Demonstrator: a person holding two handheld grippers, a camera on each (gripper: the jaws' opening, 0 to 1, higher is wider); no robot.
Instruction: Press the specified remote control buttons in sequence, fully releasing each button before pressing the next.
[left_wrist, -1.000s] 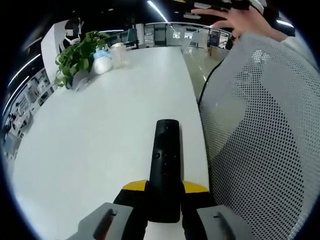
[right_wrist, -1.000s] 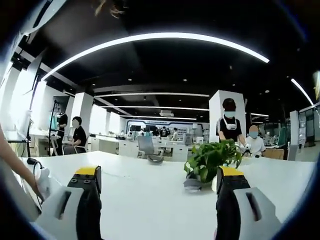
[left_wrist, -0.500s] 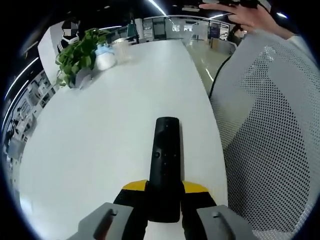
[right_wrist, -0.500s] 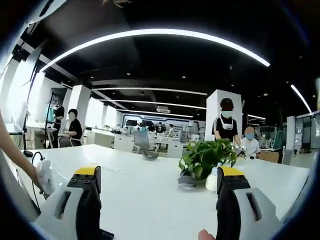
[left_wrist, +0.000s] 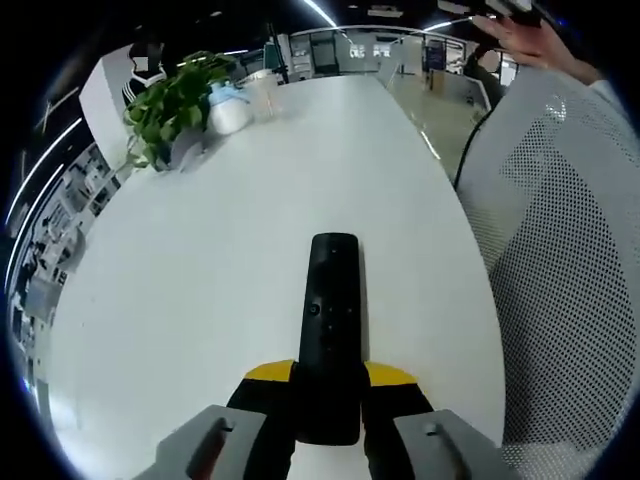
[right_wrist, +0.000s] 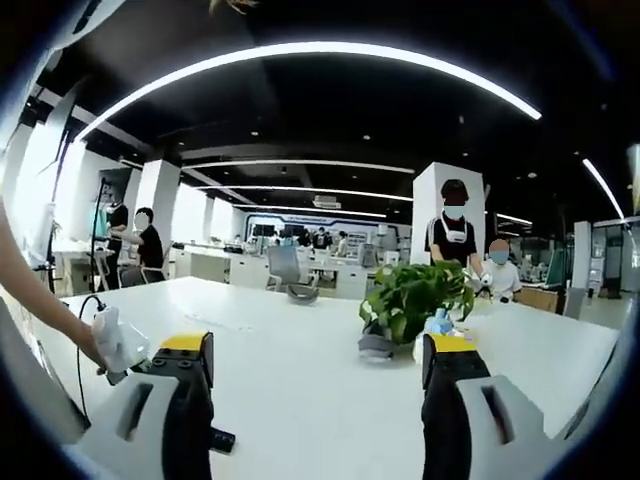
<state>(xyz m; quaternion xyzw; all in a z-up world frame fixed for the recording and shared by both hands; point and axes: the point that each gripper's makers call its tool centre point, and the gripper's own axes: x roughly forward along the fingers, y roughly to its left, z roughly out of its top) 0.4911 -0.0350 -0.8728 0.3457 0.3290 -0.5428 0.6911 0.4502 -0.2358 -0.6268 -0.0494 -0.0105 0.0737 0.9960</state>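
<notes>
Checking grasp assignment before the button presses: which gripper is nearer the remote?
Left. The left gripper has its jaws shut on the black remote, which juts forward over the white table. The right gripper is open, with nothing between its jaws.

We find no legible text, label, brand, number or sign in either view. The buttons on the black remote control (left_wrist: 328, 330) carry no markings that we can read at this resolution.
</notes>
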